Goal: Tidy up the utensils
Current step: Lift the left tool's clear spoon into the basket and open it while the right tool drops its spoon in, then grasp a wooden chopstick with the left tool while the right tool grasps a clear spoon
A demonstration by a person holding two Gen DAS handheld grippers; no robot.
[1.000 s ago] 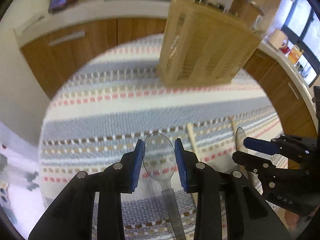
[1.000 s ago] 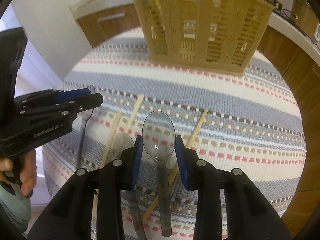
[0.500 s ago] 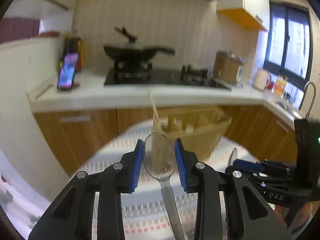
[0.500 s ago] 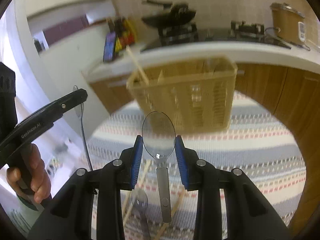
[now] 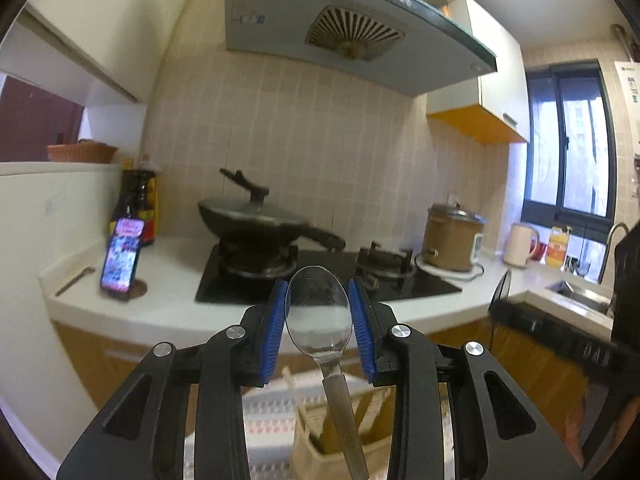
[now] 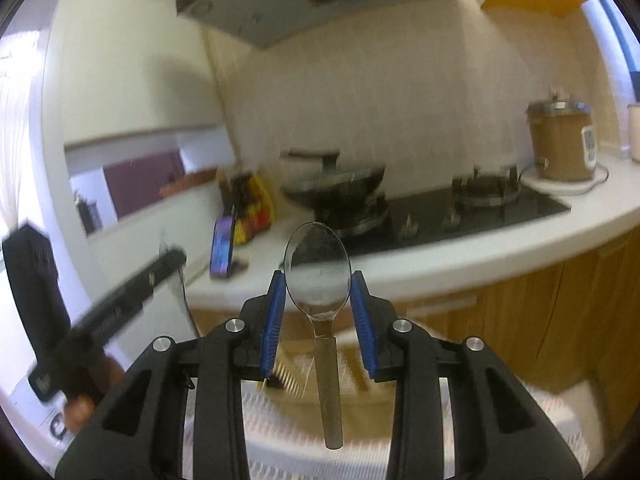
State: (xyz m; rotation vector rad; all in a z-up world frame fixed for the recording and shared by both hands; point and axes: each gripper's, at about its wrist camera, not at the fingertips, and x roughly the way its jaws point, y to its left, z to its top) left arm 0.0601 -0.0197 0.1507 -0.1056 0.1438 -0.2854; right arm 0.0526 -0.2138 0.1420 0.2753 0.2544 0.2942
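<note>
My left gripper (image 5: 318,312) is shut on a clear plastic spoon (image 5: 318,312), bowl up between the blue pads, handle hanging down. My right gripper (image 6: 317,284) is shut on a second clear spoon (image 6: 317,276) the same way. Both are lifted and tilted up toward the kitchen wall. The beige slotted utensil basket (image 5: 320,440) shows low in the left wrist view, behind the spoon handle, and it also shows blurred in the right wrist view (image 6: 352,364). The right gripper appears at the right in the left wrist view (image 5: 556,344); the left one appears at the left in the right wrist view (image 6: 116,304).
The striped cloth (image 6: 280,420) lies below. Behind is a white counter (image 5: 168,292) with a phone on a stand (image 5: 122,260), a black wok on the hob (image 5: 256,220), a brown rice cooker (image 5: 454,238) and a sink at the right (image 5: 580,296).
Both grippers have risen and tilted upward, each still holding its spoon. The views swung from the cloth and basket up to the stove and hood; the basket now sits low in frame.
</note>
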